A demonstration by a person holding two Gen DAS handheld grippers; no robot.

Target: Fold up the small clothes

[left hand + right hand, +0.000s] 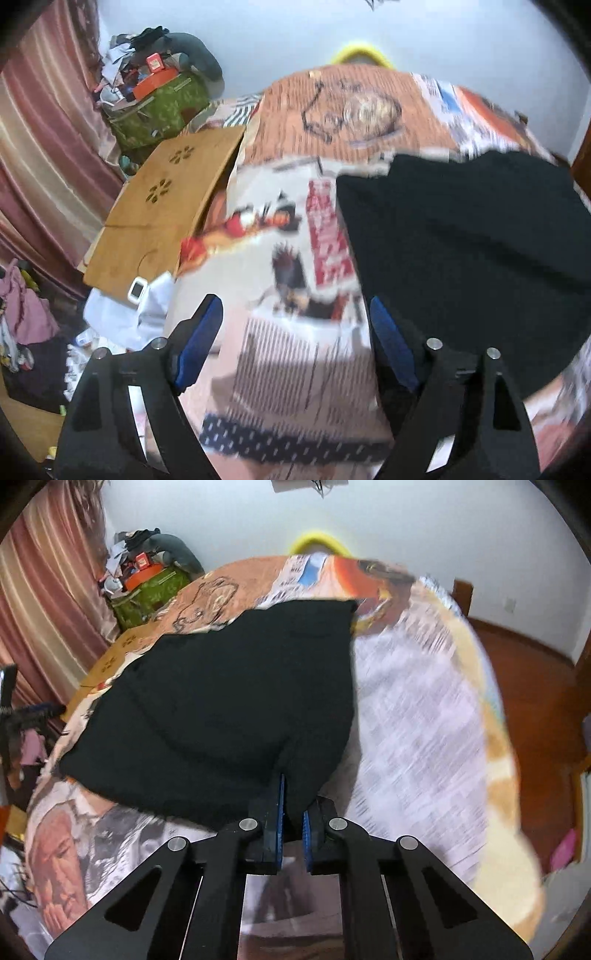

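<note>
Black knit garment (221,701) spread on bed with printed comic-pattern cover (417,716). Right tool (292,812) pinches garment's near edge, blue pads narrow. Left tool (295,343) wide, empty, beside garment's left edge. Risk: thin one-point pinch slips during lift; cloth bunches, fold skews.

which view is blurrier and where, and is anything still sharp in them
Left wrist view: the printed bedcover is smeared by motion blur, while the open left gripper stays crisp. Right wrist view: blur streaks the cover's right side; the right gripper, shut on the black garment, is sharp. Both views bend at the rims.
</note>
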